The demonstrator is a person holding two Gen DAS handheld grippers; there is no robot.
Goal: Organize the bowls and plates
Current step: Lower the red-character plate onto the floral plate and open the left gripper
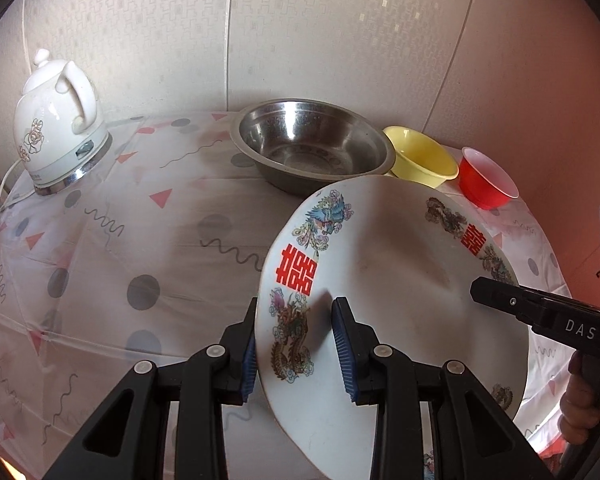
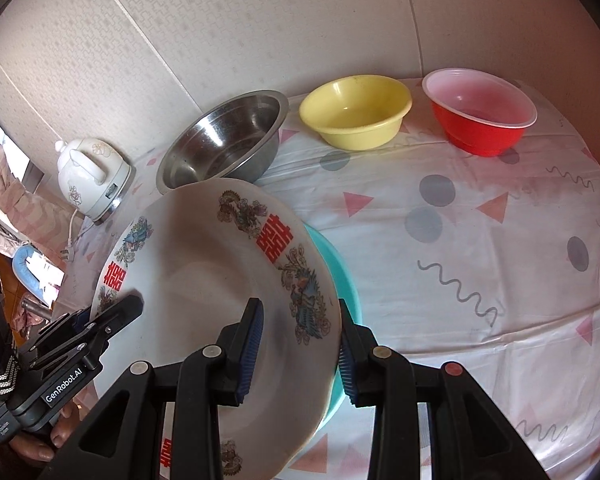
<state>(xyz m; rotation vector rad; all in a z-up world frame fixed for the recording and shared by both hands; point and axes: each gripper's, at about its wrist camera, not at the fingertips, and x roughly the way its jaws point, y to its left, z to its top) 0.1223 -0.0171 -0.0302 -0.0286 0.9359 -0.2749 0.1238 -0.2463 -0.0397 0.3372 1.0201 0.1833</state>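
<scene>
A white plate with red characters and dragon-and-bird patterns [image 1: 396, 280] [image 2: 204, 280] is held above the table. My left gripper [image 1: 296, 346] straddles its left rim, jaws wide, one finger on each side. My right gripper [image 2: 300, 354] straddles the opposite rim the same way, and its finger [image 1: 496, 294] lies on the plate in the left wrist view. A teal dish [image 2: 340, 276] lies under the plate. A steel bowl [image 1: 312, 140] [image 2: 224, 140], a yellow bowl [image 1: 420, 158] [image 2: 356, 110] and a red bowl [image 1: 486, 180] [image 2: 480, 112] stand along the back.
A white ceramic kettle [image 1: 56, 120] [image 2: 94, 174] with a cord stands at the back left. The table [image 2: 480, 240] has a patterned plastic cloth. A wall is close behind the bowls.
</scene>
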